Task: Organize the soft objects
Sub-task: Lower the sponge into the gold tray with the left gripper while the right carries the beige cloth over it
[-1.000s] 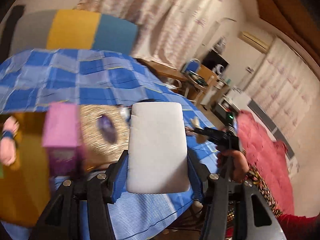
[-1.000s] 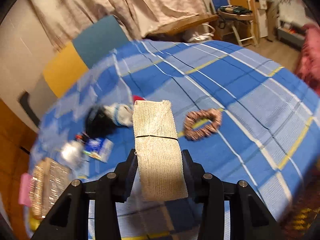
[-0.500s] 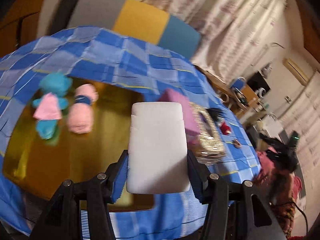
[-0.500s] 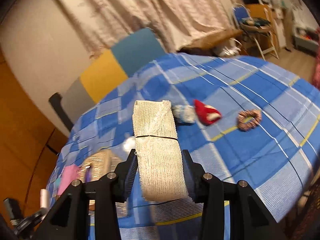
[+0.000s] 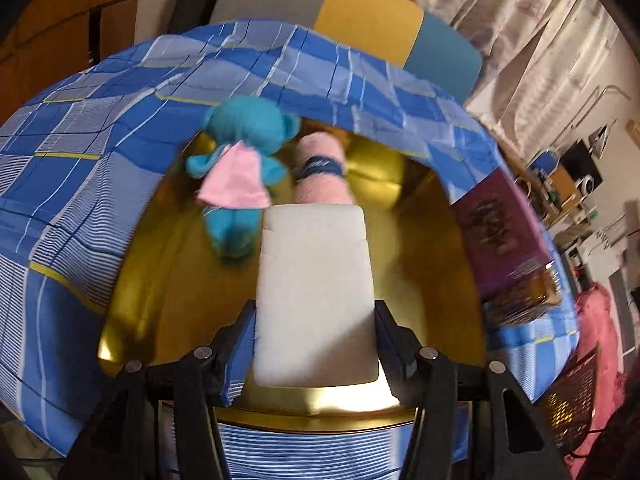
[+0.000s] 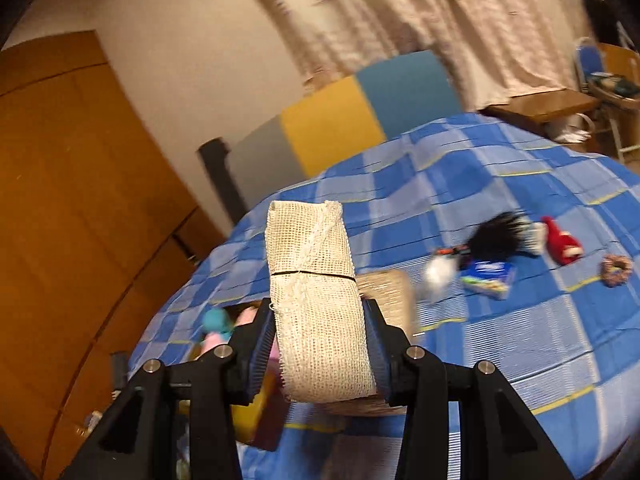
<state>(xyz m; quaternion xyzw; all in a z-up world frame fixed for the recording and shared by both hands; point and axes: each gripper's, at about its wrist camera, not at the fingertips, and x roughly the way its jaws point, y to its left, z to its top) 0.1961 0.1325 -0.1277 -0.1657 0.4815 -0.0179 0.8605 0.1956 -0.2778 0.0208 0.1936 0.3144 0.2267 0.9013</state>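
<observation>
Left gripper (image 5: 316, 344): jaws hold a white pad (image 5: 315, 292), smooth, over the gold tray (image 5: 432, 264).
Right gripper (image 6: 320, 356): jaws hold a beige mesh roll (image 6: 316, 296), above the bed (image 6: 520, 352).
Tray: blue teddy (image 5: 240, 168), pink roll (image 5: 322, 172).
Nearby: purple box (image 5: 500, 236).

**Where things lie on the checked cloth**

In the left wrist view, a shiny golden tray (image 5: 436, 280) sits on the blue checked tablecloth (image 5: 80, 184). At the tray's far end lie a turquoise plush bear with a pink cloth (image 5: 240, 156) and, just to its right, a pink rolled towel with a dark band (image 5: 322, 168). A white rectangular sponge block (image 5: 316, 296) hangs over the tray's near half. A purple box (image 5: 496, 236) stands at the tray's right edge.

In the right wrist view, a roll of beige woven mesh (image 6: 316, 300) is in front. Farther right on the cloth lie a black furry item (image 6: 496, 236), a red plush toy (image 6: 562, 242), a small blue packet (image 6: 488, 278) and a brownish ring scrunchie (image 6: 616, 270), the ring farthest right.
</observation>
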